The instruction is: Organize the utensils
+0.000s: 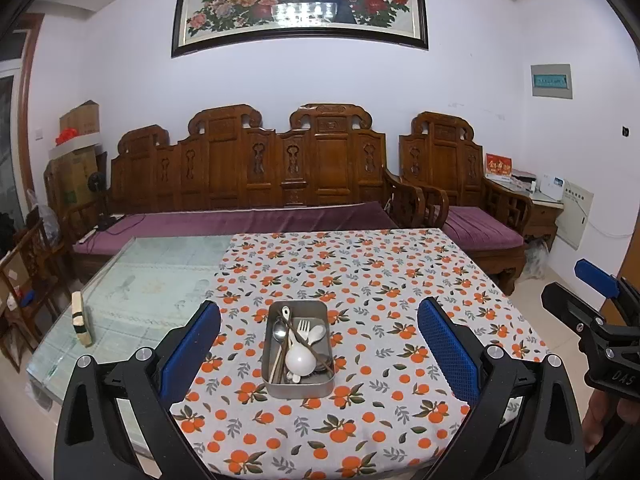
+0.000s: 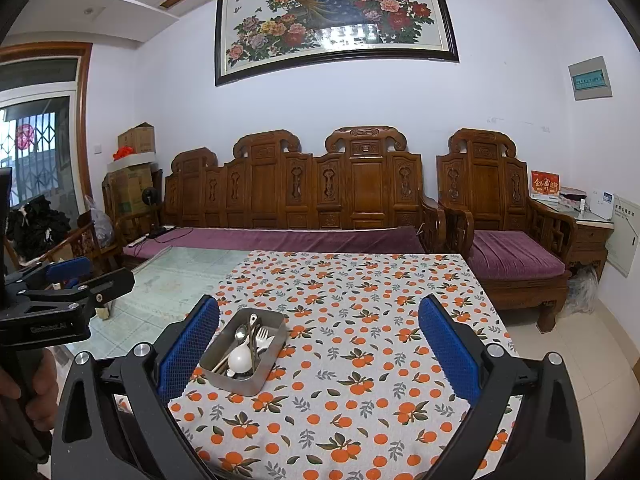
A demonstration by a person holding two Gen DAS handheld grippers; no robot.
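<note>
Left wrist view: the left gripper (image 1: 319, 344) hovers wide open and empty, framing the rectangular steel tray (image 1: 298, 388) of jumbled utensils at lower centre on the orange-print tablecloth (image 1: 360, 280). The right gripper (image 2: 319, 344) also gapes empty; the tray's lower utensils are hidden.

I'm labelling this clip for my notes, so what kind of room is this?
Most likely a home living room: a carved wooden sofa with purple cushions, a framed peacock painting above it, and a table holding a metal tray of utensils.
</note>
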